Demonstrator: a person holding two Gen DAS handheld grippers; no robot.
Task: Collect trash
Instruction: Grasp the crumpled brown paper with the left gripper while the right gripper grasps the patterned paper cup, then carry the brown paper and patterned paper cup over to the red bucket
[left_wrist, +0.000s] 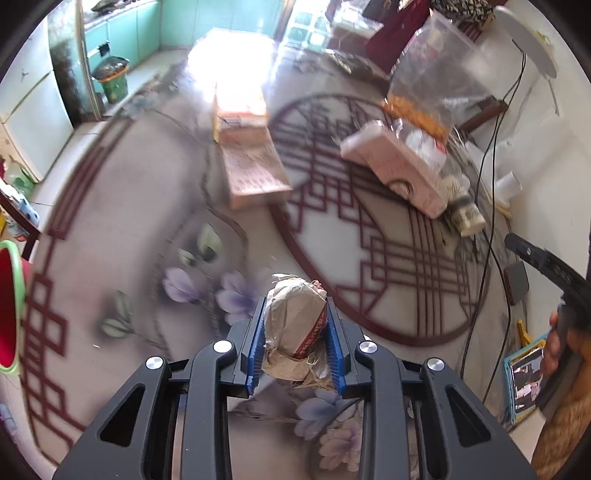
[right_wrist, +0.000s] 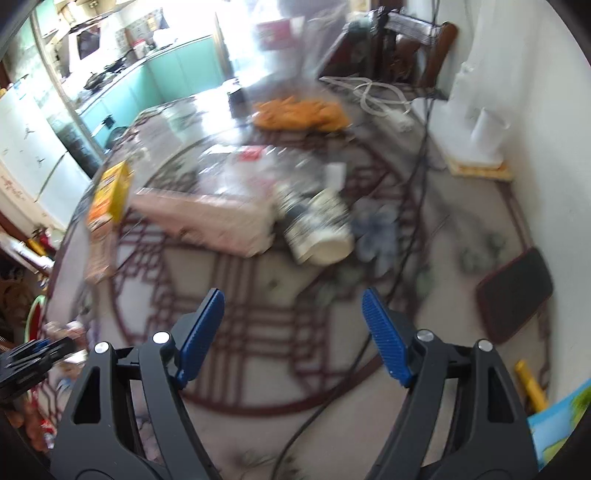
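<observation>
My left gripper (left_wrist: 295, 325) is shut on a crumpled ball of brown paper with red print (left_wrist: 295, 328), held above the round patterned table (left_wrist: 129, 229). My right gripper (right_wrist: 293, 332) is open and empty above the same table (right_wrist: 258, 325); it also shows at the right edge of the left wrist view (left_wrist: 546, 266). A tipped paper cup (right_wrist: 321, 229) lies ahead of the right gripper, next to a pink pack (right_wrist: 207, 218). The red basin with a green rim (left_wrist: 9, 310) sits at the left edge.
A cardboard box (left_wrist: 251, 158), an orange box (right_wrist: 110, 195), a clear bag with orange snacks (left_wrist: 428, 92), a dark pad (right_wrist: 517, 295) and a black cable (right_wrist: 369, 332) lie on the table. A white cup (right_wrist: 484, 133) stands by the wall.
</observation>
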